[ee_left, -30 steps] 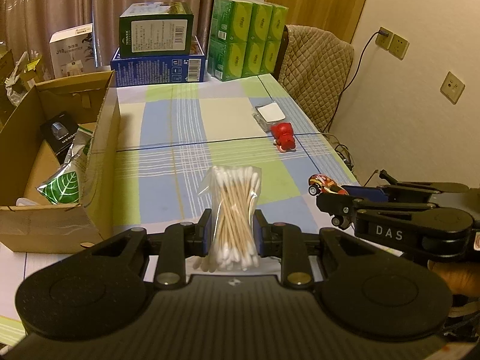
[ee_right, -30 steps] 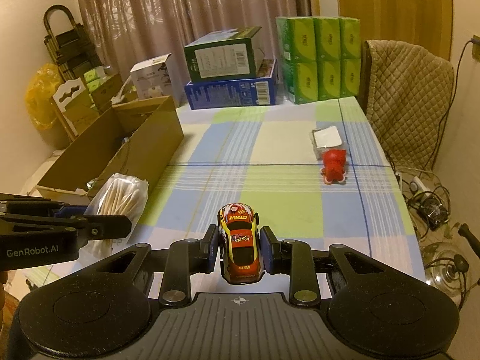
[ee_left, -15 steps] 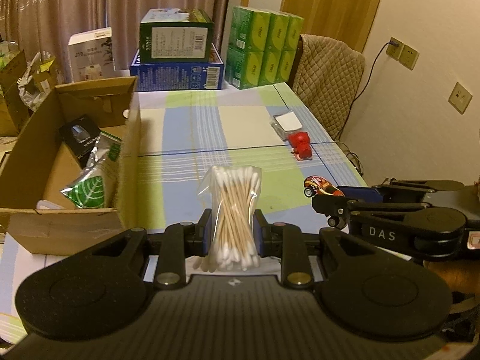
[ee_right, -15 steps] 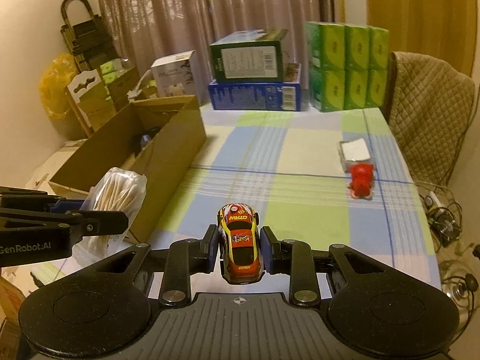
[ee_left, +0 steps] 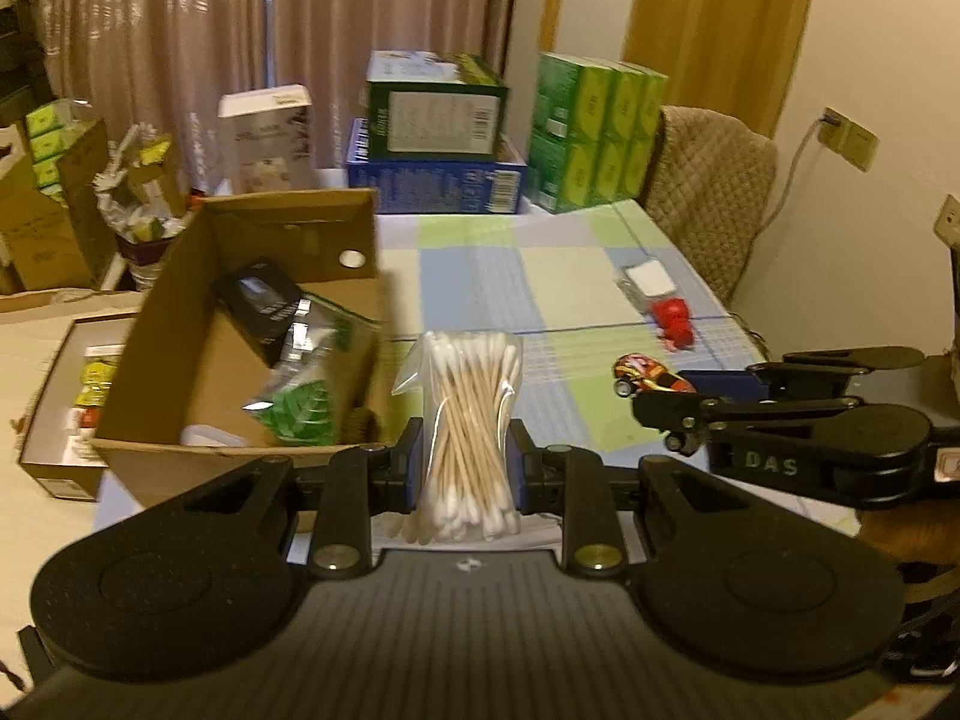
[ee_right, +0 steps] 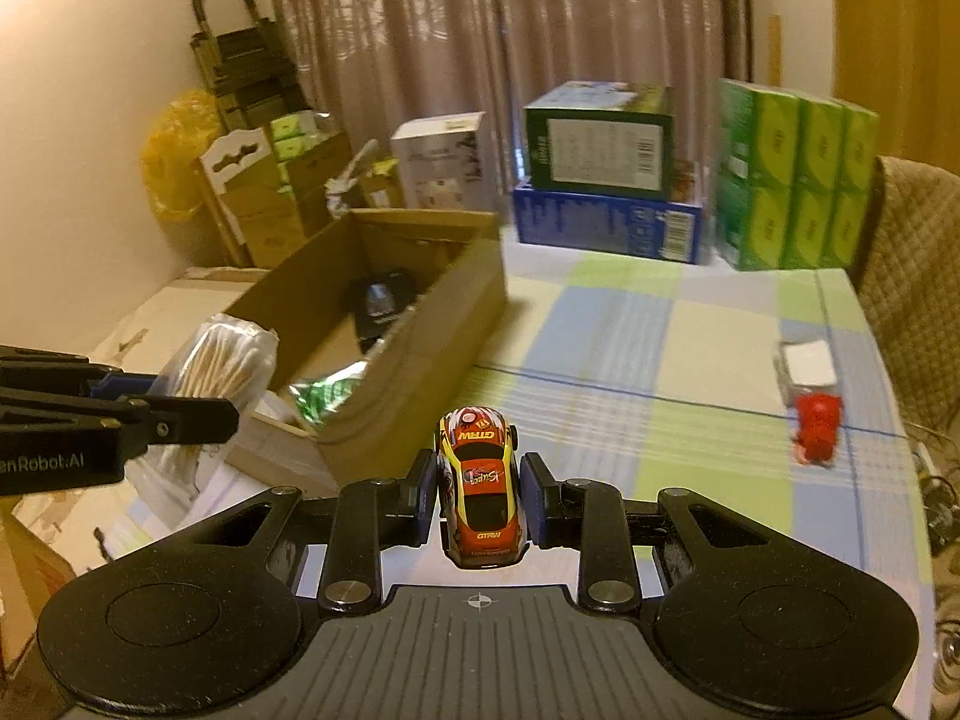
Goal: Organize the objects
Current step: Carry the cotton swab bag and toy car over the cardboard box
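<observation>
Two loads held, cotton swabs (ee_left: 470, 420) in left gripper (ee_left: 468, 468), toy car (ee_right: 482, 486) in right gripper (ee_right: 480, 501)

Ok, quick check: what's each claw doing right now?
Left claw: closed, holding the bag of cotton swabs.
Right claw: closed, holding the toy car.

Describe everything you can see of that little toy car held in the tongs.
The toy car is a small racing model, glossy like plastic, red and orange with yellow stripes, black windows and lettering on hood and roof. The right tongs clamp its two sides, holding it above the checked tablecloth, nose pointing away. Only the pads touch it.
</observation>
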### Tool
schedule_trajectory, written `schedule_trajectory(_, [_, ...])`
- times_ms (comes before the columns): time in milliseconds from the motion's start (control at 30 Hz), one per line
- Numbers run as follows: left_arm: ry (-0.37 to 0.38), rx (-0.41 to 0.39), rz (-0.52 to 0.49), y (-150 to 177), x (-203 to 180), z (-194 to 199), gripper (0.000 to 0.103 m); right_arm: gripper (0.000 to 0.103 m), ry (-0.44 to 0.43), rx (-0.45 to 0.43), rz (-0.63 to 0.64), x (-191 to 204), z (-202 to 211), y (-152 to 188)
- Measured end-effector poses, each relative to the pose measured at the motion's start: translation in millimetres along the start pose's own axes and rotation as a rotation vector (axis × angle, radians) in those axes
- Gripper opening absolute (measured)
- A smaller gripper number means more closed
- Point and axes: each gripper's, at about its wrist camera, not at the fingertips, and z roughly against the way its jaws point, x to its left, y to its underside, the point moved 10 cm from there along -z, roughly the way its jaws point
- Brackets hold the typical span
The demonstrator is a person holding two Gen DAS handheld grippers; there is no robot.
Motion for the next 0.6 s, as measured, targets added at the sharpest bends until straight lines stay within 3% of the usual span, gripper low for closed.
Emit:
schedule_trajectory(367, [-0.126, 0.002, 0.039, -14, 93, 8, 0.023, 0.026, -0.107, -0.002, 0.045, 54, -43, -34])
schedule_trajectory(600, [-0.143, 0.03, 0.034, -23, 124, -8, 0.023, 0.026, -0.15, -0.008, 0.04, 71, -69, -64])
